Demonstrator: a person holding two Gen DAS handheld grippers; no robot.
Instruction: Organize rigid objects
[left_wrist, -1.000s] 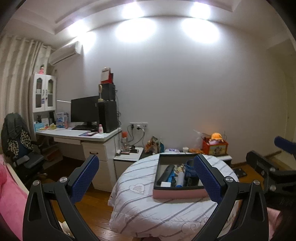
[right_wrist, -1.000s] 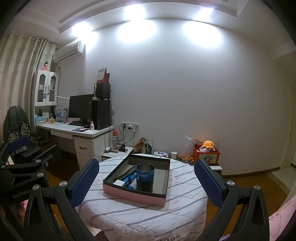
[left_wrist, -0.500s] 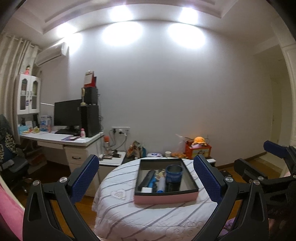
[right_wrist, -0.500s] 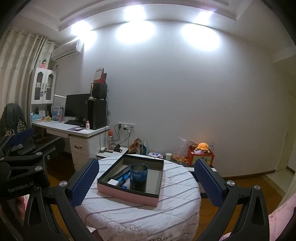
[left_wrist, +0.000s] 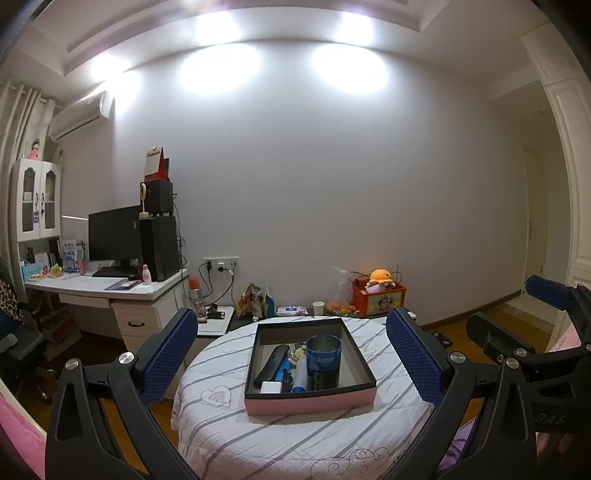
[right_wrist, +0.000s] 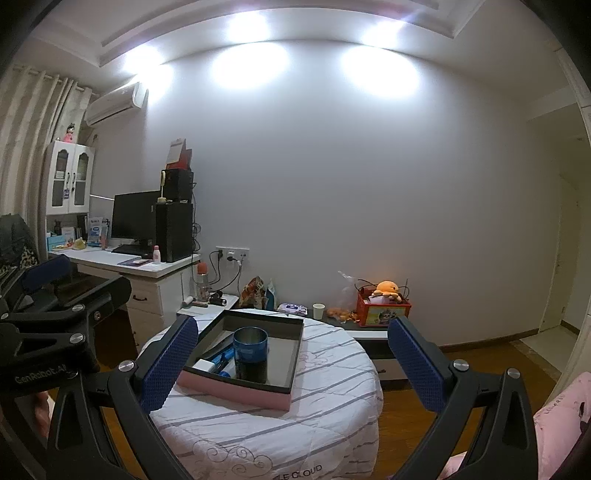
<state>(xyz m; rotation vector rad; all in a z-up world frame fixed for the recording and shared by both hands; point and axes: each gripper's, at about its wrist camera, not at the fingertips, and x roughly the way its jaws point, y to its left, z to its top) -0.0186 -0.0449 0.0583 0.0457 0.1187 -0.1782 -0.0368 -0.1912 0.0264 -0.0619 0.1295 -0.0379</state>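
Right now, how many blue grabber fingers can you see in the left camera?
3. Two belong to the left gripper, one finger left of the box, one right. The third is the right gripper at the far right edge.

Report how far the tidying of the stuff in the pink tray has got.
Done: nothing evident; the blue tin cup stands upright in the pink tray, with a black case and small items loose beside it. In hand: nothing; the left hand-held gripper and right hand-held gripper are open, short of the tray. Left: apparently all the sorting.
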